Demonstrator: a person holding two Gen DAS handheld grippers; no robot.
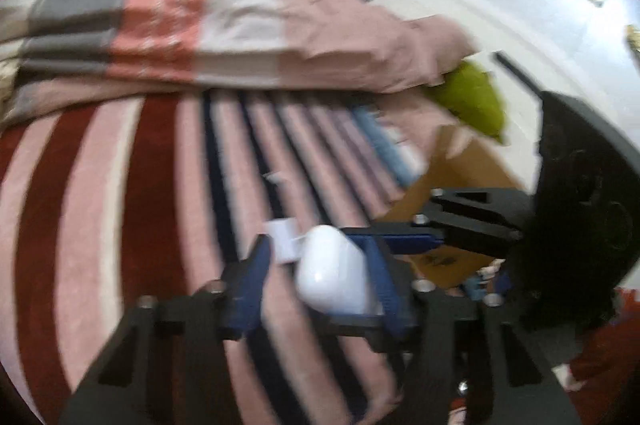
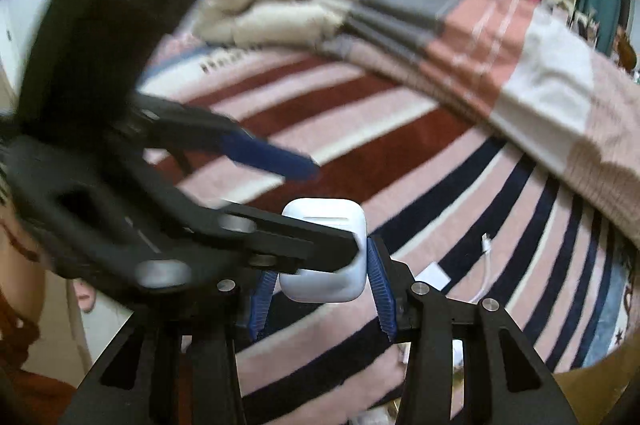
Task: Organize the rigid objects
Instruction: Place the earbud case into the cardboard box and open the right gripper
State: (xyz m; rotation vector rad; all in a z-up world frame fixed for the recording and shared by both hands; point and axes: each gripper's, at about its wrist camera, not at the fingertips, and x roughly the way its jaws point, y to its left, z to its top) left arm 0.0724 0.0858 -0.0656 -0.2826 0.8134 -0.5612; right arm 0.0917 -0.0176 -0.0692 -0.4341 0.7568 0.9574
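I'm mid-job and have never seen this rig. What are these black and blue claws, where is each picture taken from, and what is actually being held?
There is no robot here. A person holds a two-finger tool in each hand, and each tool has a wide-angle camera looking along its fingers. One picture looks out from the left hand-held gripper, the other from the right hand-held gripper. The black arms at the bottom of each picture belong to that camera's own tool, and the other tool reaches in from the side.

The surface is a bed with a striped blanket. Folded blankets and a white cable lie on it.

The right tool's blue pads press on a small white case. The left tool's jaws are around the same case, with a gap on one side.
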